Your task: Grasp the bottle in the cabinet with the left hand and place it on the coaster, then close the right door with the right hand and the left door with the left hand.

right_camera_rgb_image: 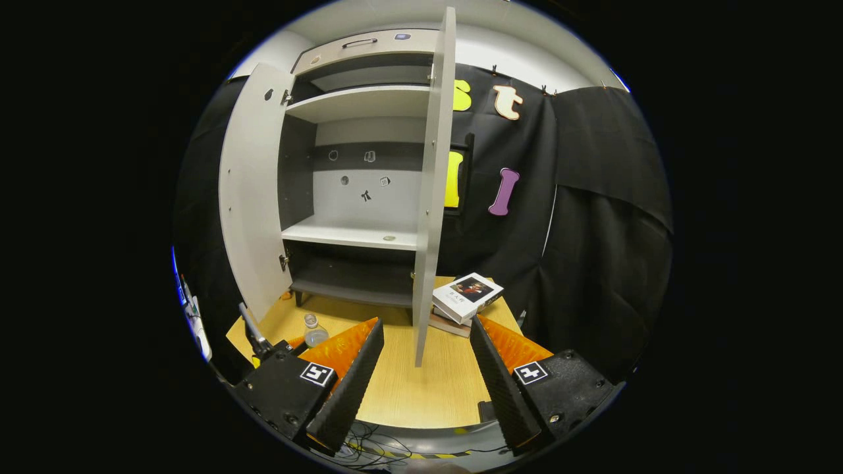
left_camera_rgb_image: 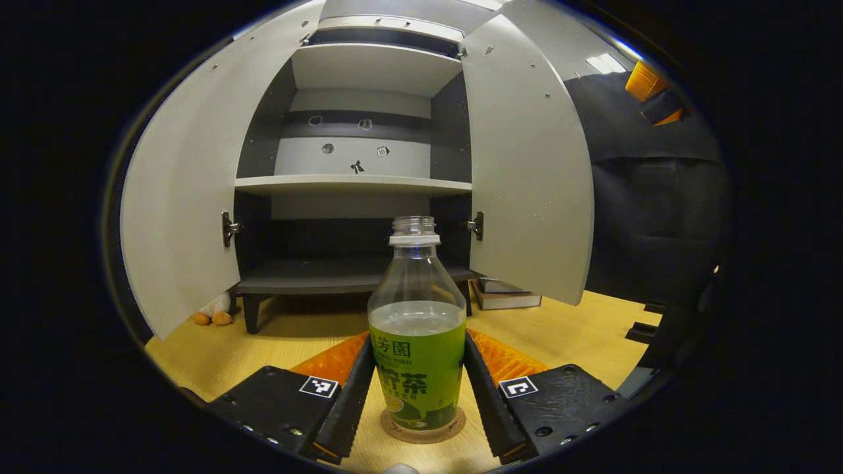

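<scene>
The clear plastic bottle with a green label and no cap [left_camera_rgb_image: 417, 329] stands upright on the round brown cork coaster [left_camera_rgb_image: 422, 431], out on the pale wooden bench [left_camera_rgb_image: 566, 329] in front of the cabinet. It holds liquid up to the top of the label. The left tool [left_camera_rgb_image: 417, 388] sits around the bottle's lower half, one finger on each side. Both fingers look right up against the label, but I cannot tell whether they press on it or have just let go.

Behind the bottle stands the grey cabinet with dark inner walls [left_camera_rgb_image: 359, 184], on short dark legs at the back of the bench. Its left door [left_camera_rgb_image: 181, 197] and right door [left_camera_rgb_image: 527, 171] both stand swung wide. The pale middle shelf [left_camera_rgb_image: 352, 185] and the dark lower shelf hold nothing I can see. A small white and orange soft toy [left_camera_rgb_image: 214, 311] lies on the bench by the cabinet's left leg.

In the right gripper view, the right tool [right_camera_rgb_image: 421, 368] is released, its fingers spread wide with nothing between them, hovering above the bench near its front edge. The right door is seen edge-on there, straight ahead of that tool. A short stack of books [right_camera_rgb_image: 464, 299] lies on the bench just beside the door's lower corner, toward the bench's right edge. The bottle shows small at the far left of that view, with the left tool's body beside it.
</scene>
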Available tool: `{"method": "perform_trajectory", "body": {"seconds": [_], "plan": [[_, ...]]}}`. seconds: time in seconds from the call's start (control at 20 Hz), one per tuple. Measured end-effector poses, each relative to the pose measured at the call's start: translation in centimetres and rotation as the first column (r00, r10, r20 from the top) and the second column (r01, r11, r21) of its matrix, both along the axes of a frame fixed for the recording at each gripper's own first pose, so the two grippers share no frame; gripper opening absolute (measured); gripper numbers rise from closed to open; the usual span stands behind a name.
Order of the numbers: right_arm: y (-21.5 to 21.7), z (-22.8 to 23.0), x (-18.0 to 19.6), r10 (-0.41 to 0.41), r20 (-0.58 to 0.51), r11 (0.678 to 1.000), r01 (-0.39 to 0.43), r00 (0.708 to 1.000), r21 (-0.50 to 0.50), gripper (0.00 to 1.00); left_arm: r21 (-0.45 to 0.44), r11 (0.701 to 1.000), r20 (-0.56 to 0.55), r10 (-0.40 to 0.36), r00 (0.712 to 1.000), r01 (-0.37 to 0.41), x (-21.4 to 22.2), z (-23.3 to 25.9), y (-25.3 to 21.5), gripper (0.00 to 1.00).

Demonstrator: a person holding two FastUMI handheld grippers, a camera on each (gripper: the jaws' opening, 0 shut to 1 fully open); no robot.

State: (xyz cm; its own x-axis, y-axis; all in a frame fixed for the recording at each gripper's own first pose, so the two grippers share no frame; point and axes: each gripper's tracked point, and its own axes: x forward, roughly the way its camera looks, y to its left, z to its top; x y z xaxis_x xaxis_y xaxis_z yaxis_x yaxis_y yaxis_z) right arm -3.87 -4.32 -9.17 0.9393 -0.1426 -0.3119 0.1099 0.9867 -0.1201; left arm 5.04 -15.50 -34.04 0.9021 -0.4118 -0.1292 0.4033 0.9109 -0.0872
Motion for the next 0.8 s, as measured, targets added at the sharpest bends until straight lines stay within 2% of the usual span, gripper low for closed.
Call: {"method": "perform_trajectory", "body": {"seconds": [0.35,0.55,0.8], "plan": [[0.5,-0.4,-0.2,0.018,-0.035,0.999,-0.019,0.999,-0.043,0.82,-0.011,1.0,0.032,0.007,0.999,-0.007,0.2,-0.9,-0.2,0.74],[1.0,-0.2,0.1,0.023,-0.039,0.999,-0.024,0.999,-0.028,0.82,0.002,1.0,0.011,0.004,1.0,-0.004,-0.4,-2.5,-0.3,0.78],[2.0,-0.7,0.1,0.058,-0.05,0.998,-0.059,0.997,-0.025,0.82,0.023,0.999,0.004,0.027,1.0,-0.028,-1.0,-2.4,0.3,0.79]]}}
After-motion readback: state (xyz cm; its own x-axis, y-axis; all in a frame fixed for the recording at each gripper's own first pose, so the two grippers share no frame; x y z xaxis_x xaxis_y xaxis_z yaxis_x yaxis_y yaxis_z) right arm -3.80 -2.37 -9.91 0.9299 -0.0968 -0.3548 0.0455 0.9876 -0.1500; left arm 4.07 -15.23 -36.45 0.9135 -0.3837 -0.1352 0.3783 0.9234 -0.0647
